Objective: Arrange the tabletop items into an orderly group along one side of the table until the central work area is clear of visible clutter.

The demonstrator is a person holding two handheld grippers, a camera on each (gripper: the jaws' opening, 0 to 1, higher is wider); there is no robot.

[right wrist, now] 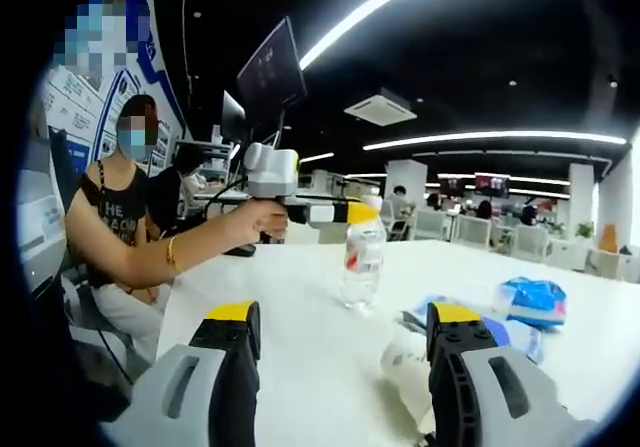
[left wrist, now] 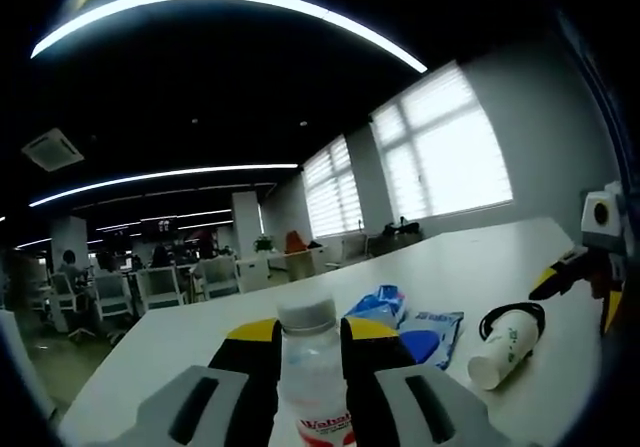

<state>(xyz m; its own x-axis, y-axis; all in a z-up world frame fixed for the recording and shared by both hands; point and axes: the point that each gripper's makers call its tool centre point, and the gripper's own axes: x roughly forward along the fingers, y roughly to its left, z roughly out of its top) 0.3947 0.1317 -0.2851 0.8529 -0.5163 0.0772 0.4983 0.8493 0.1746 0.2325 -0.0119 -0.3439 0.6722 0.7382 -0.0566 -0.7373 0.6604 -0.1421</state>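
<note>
Right gripper view shows a person's hand reaching level across the white table, carrying the left gripper, whose jaws pinch a clear water bottle near its cap, bottle upright. The right gripper hovers with jaws spread wide, holding nothing. A paper cup lies tipped beside blue packets; the cup is partly hidden behind the right jaw.
</note>
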